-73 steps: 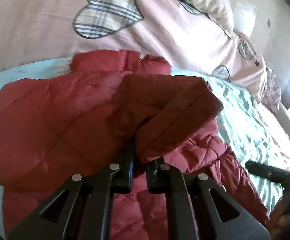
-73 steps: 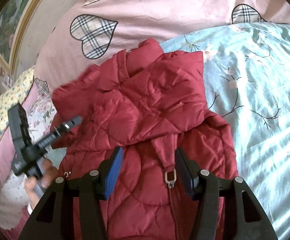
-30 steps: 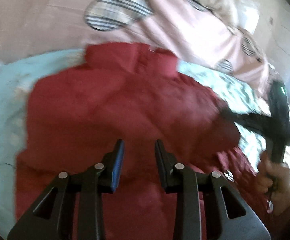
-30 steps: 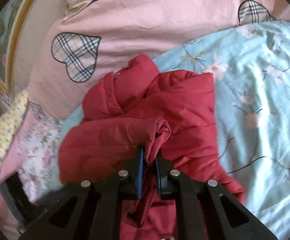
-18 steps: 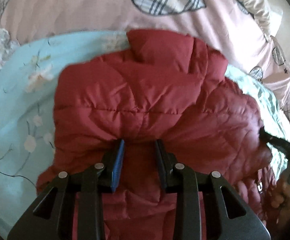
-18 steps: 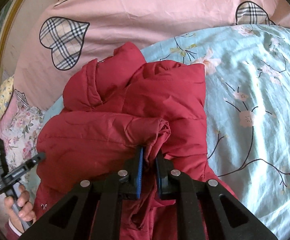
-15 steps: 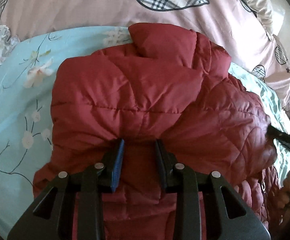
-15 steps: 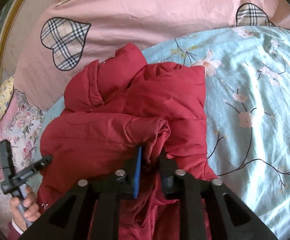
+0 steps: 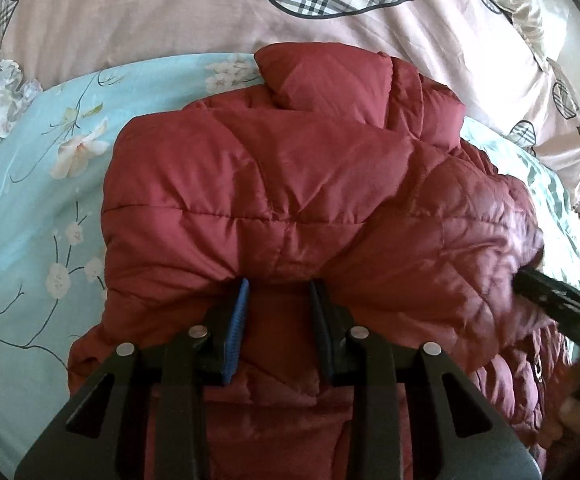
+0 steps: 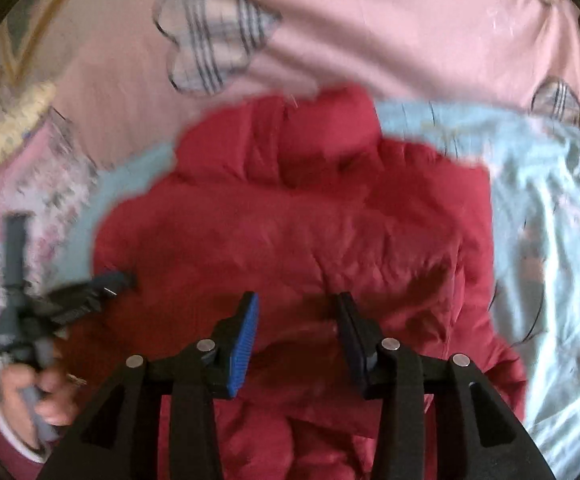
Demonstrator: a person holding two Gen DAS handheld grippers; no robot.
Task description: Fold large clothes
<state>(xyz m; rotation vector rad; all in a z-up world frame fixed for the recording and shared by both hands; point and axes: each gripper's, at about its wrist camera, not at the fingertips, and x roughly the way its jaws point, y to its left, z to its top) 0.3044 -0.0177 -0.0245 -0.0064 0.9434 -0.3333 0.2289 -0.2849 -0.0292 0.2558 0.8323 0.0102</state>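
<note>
A dark red quilted puffer jacket [image 9: 290, 208] lies on the light blue floral bedsheet [image 9: 38, 200], both sleeves folded across its body, collar toward the pillows. My left gripper [image 9: 280, 288] is open and empty, its tips just above the folded sleeve's near edge. In the blurred right wrist view the jacket [image 10: 309, 232] fills the middle. My right gripper [image 10: 295, 304] is open and empty above it. The left gripper [image 10: 90, 288] shows at the left in that view, and the right gripper's black finger [image 9: 549, 296] shows at the right edge of the left wrist view.
A pink duvet with plaid hearts [image 9: 170, 12] lies bunched behind the jacket. A pale yellow pillow [image 10: 6, 120] and a pink floral cloth [image 10: 50, 184] sit at the left. Blue sheet [image 10: 549, 220] extends to the right of the jacket.
My right gripper let go of the sleeve it had carried across the jacket and opened, then drew back fast. My left gripper stayed open and shifted only slightly.
</note>
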